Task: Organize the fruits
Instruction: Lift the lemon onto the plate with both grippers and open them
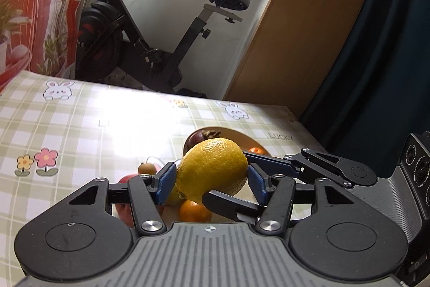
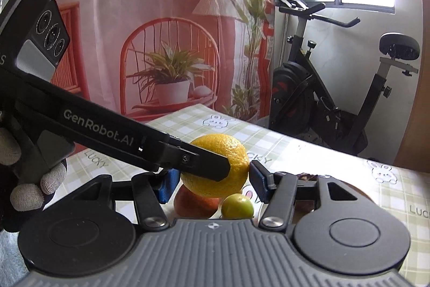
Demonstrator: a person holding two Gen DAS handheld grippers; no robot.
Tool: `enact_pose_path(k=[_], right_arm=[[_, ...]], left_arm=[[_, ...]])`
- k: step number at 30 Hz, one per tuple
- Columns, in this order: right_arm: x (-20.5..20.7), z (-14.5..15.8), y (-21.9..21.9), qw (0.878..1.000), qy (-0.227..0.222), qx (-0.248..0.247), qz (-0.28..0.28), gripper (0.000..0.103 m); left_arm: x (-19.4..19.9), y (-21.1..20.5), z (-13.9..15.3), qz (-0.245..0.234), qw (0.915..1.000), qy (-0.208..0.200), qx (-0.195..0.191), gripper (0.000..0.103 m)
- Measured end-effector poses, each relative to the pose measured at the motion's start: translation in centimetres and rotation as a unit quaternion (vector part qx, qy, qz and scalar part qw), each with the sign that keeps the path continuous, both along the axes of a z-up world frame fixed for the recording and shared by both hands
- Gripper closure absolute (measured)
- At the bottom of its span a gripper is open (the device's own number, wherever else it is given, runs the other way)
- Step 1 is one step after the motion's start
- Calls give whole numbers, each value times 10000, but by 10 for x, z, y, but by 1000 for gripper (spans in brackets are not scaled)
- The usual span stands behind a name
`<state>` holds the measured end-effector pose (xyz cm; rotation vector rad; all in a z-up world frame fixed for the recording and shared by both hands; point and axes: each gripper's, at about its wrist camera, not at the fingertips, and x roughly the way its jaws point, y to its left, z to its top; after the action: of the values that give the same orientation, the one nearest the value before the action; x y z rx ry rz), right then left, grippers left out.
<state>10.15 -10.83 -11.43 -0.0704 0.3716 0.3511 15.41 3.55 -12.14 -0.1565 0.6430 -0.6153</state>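
Observation:
A large yellow lemon (image 1: 212,168) hangs in the air above the table, and both grippers are around it. In the left wrist view my left gripper (image 1: 211,182) has a blue pad pressed on each side of the fruit. The right gripper's fingers (image 1: 231,203) reach in from the right, one crossing the front of the lemon and one behind it. In the right wrist view my right gripper (image 2: 214,183) has its pads against the lemon (image 2: 217,147). There the left gripper's finger (image 2: 209,166) lies across the lemon's front. Under it lie an orange (image 1: 193,211) and a red apple (image 1: 125,206).
A white bowl (image 1: 242,137) behind the lemon holds a dark mangosteen (image 1: 196,140) and a small orange fruit (image 1: 256,150). A small green fruit (image 2: 237,206) lies on the checked tablecloth (image 1: 67,131). A gloved hand (image 2: 32,179) holds the left gripper. An exercise bike (image 1: 129,39) stands beyond the table.

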Motion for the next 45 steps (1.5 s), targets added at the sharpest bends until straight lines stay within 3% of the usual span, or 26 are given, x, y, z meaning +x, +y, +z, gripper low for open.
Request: enact_pose_path(k=[6, 11, 19, 27, 38, 45], right_arm=[[3, 34, -30, 9990, -359, 218, -156, 44], [11, 45, -60, 9985, -395, 237, -280, 44], [39, 13, -114, 9980, 145, 305, -528, 44], [75, -25, -156, 9926, 680, 685, -739, 45], [106, -59, -167, 9866, 1134, 841, -816, 45], [111, -67, -168, 9843, 1276, 772, -944, 45]], left_arm=[[4, -32, 40, -49, 9988, -465, 169, 42], [17, -61, 47, -165, 9979, -599, 200, 42], [60, -111, 8, -480, 9980, -131, 386, 42], [108, -145, -29, -650, 9945, 244, 783, 43], [143, -157, -61, -592, 9890, 610, 1213, 43], [144, -164, -61, -643, 9877, 473, 1341, 44]])
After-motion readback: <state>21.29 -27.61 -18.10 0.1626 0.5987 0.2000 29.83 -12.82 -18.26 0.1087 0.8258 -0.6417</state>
